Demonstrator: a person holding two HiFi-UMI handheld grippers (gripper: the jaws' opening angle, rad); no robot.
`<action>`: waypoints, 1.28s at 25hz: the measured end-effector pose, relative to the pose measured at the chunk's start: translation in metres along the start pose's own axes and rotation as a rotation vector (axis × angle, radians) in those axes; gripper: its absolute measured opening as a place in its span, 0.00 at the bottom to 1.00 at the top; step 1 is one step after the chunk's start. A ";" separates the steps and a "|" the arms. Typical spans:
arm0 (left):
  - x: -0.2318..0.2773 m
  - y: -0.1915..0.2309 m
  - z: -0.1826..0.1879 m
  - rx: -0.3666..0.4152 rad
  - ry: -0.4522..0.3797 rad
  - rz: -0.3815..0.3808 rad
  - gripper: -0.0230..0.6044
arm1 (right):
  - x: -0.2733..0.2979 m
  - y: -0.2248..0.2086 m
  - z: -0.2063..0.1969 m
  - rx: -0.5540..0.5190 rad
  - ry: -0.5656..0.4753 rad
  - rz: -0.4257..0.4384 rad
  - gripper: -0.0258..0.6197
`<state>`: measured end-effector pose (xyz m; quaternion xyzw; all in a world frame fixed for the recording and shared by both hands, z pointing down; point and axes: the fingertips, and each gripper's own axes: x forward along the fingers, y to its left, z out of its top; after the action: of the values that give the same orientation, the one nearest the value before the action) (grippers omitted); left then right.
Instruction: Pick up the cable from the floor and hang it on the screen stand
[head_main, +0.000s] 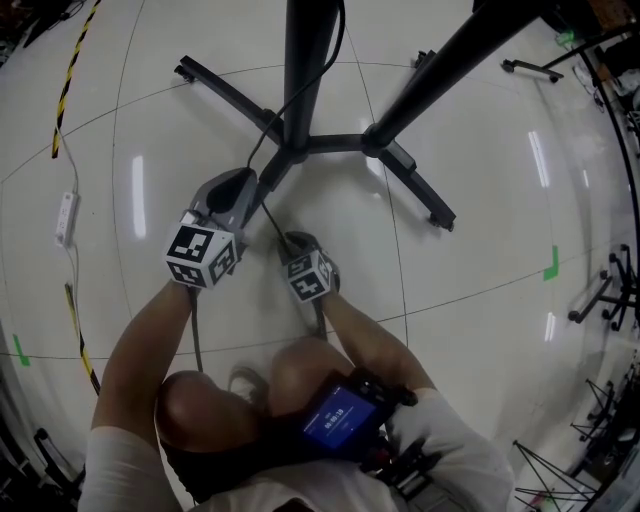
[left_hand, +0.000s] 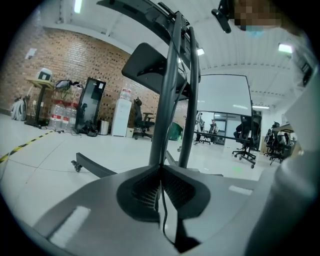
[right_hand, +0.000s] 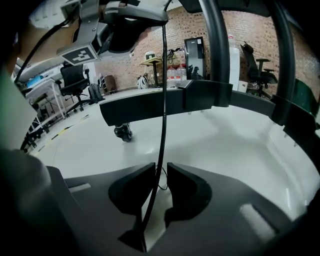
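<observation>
A thin black cable (head_main: 262, 132) comes down the screen stand's pole (head_main: 305, 60) to both grippers, which sit low beside the stand's base (head_main: 330, 143). My left gripper (head_main: 238, 190) is nearest the pole. In its own view the left gripper (left_hand: 160, 172) is shut on the cable (left_hand: 162, 210), with the two poles (left_hand: 167, 100) just ahead. My right gripper (head_main: 298, 240) lies just right of it and lower. The cable (right_hand: 162, 100) passes down between the right gripper's (right_hand: 161, 167) jaws along the left pad (right_hand: 137, 187), with a gap on the right side. The left gripper (right_hand: 125, 25) holds the cable above.
A stand leg with a caster (right_hand: 225, 100) lies across the floor just ahead. A white power strip (head_main: 66, 218) and yellow-black tape (head_main: 72, 70) lie at the left. Other stand feet (head_main: 600, 290) are at the right. The person's knees (head_main: 300, 365) are behind the grippers.
</observation>
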<state>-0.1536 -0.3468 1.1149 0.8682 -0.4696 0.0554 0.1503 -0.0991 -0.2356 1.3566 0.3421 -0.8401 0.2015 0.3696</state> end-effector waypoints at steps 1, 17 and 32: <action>-0.001 0.000 0.002 0.001 -0.003 0.000 0.06 | 0.001 0.001 0.000 -0.003 0.002 -0.001 0.18; -0.014 0.053 -0.013 -0.089 0.035 0.116 0.06 | -0.039 -0.051 -0.012 -0.067 0.029 -0.144 0.09; 0.000 0.026 -0.036 -0.197 0.049 0.033 0.07 | -0.155 -0.153 0.015 -0.181 -0.039 -0.468 0.09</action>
<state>-0.1735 -0.3489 1.1546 0.8398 -0.4832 0.0324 0.2454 0.0811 -0.2833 1.2420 0.4967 -0.7595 0.0279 0.4192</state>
